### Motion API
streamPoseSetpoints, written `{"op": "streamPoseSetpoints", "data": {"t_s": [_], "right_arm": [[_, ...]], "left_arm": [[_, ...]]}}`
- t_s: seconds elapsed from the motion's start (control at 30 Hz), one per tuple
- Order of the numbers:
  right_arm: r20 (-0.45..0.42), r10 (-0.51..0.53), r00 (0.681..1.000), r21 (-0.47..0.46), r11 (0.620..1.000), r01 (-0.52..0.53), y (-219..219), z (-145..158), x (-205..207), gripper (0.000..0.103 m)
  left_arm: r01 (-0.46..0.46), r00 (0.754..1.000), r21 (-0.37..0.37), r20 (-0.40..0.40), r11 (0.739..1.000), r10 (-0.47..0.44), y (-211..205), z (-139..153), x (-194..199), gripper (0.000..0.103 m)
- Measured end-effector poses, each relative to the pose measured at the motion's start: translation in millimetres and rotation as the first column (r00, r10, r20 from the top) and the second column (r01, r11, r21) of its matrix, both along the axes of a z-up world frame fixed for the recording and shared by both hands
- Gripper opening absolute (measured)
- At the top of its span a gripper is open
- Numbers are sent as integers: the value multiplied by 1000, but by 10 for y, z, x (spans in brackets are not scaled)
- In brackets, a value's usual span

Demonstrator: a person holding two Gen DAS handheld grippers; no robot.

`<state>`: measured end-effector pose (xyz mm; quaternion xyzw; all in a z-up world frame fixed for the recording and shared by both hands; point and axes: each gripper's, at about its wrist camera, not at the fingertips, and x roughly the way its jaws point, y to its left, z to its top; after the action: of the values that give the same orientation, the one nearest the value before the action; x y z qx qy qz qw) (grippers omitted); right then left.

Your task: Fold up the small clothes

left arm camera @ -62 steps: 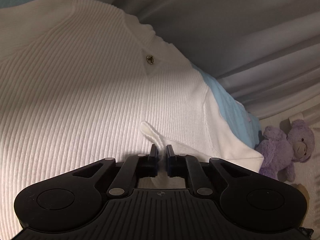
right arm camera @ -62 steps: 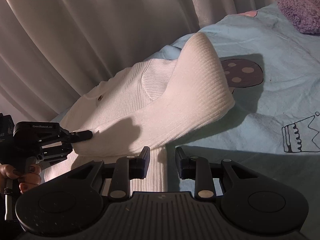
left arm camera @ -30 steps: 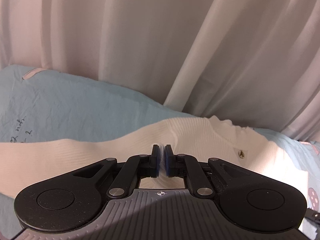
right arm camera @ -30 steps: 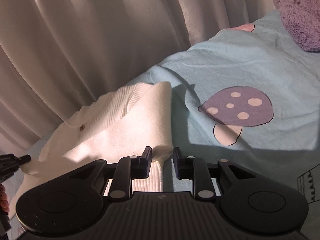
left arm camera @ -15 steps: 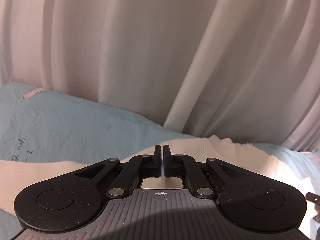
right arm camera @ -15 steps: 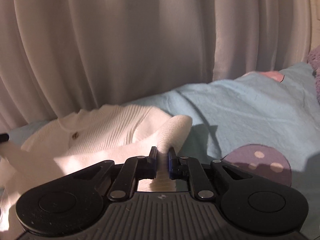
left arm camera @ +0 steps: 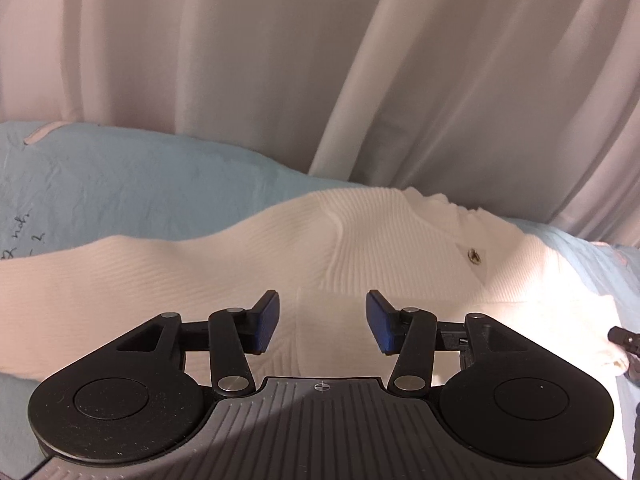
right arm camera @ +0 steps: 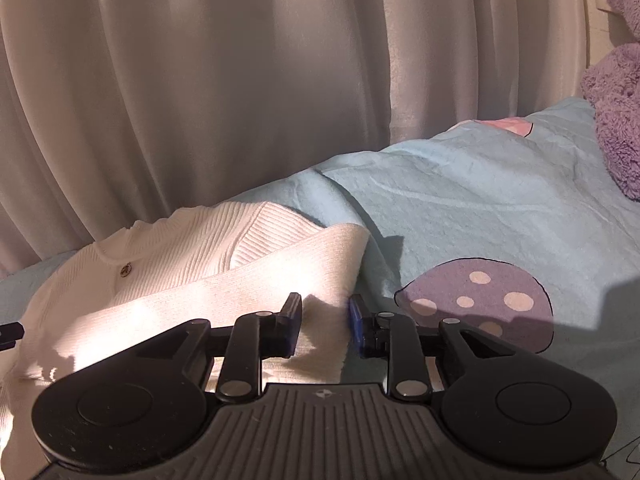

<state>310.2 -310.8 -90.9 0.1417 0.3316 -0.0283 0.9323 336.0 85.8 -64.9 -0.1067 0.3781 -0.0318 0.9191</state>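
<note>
The white ribbed sweater (left arm camera: 360,248) is spread on the blue bed sheet (right arm camera: 480,208) along the curtained edge. The left tool (left arm camera: 322,322) has just been opened, jaws spread above the knit, nothing pinched. The right tool (right arm camera: 325,322) has also just been opening, the folded sleeve edge lying loose between its jaws. Dark handwriting on the sheet cannot be read.

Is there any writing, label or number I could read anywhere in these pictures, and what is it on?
Dark handwriting on the blue bedsheet, at the left edge of the left view: too small and cut off to read.
Small emblem on the button of the white knit top: too small to make out.
Nothing else carries text.
</note>
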Motion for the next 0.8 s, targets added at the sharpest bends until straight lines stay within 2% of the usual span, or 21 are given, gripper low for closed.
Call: {"op": "streamPoseSetpoints", "data": {"t_s": [0.07, 0.13, 0.23, 0.27, 0.3, 0.33, 0.37, 0.47, 0.57, 0.67, 0.8], "right_arm": [[4, 13, 1000, -9, 1000, -13, 41, -8, -15, 34], [8, 20, 1000, -34, 999, -19, 93, -18, -15, 35], [23, 27, 999, -40, 999, -26, 121, -20, -19, 37], [18, 25, 1000, -41, 999, -24, 127, -25, -10, 37], [12, 26, 1000, -43, 999, -25, 140, -25, -2, 37], [4, 23, 1000, -52, 998, -23, 154, -32, 11, 34], [-5, 20, 1000, -75, 997, -20, 178, -41, 26, 25], [22, 32, 999, -148, 989, -29, 243, -36, 19, 11], [19, 4, 1000, -206, 979, 0, 260, -47, 20, 10], [18, -32, 999, -231, 972, 35, 262, -99, 3, 10], [4, -6, 1000, -307, 952, 7, 353, -79, 37, 11]], "left_arm": [[-8, 999, -8, -36, 1000, 8, -27, -58, 23, 49], [-33, 999, -4, -23, 999, 33, -51, -65, 14, 46], [-29, 999, 18, -14, 999, 29, -112, -69, -2, 30], [-32, 999, 34, -13, 999, 32, -126, -72, 6, 11], [-27, 1000, 38, -15, 999, 27, -126, -74, 4, 8], [-27, 1000, 28, -6, 999, 27, -124, -59, 10, 7], [-24, 1000, 27, 11, 999, 24, -133, -33, 5, 6], [-30, 995, 73, 96, 997, 23, -194, 91, -4, 6], [-44, 990, 95, 140, 995, 30, -238, 156, 50, 6], [-44, 986, 162, 169, 986, 17, -329, 111, 90, 6], [-36, 997, 199, 79, 979, 20, -370, -107, 176, 8]]}}
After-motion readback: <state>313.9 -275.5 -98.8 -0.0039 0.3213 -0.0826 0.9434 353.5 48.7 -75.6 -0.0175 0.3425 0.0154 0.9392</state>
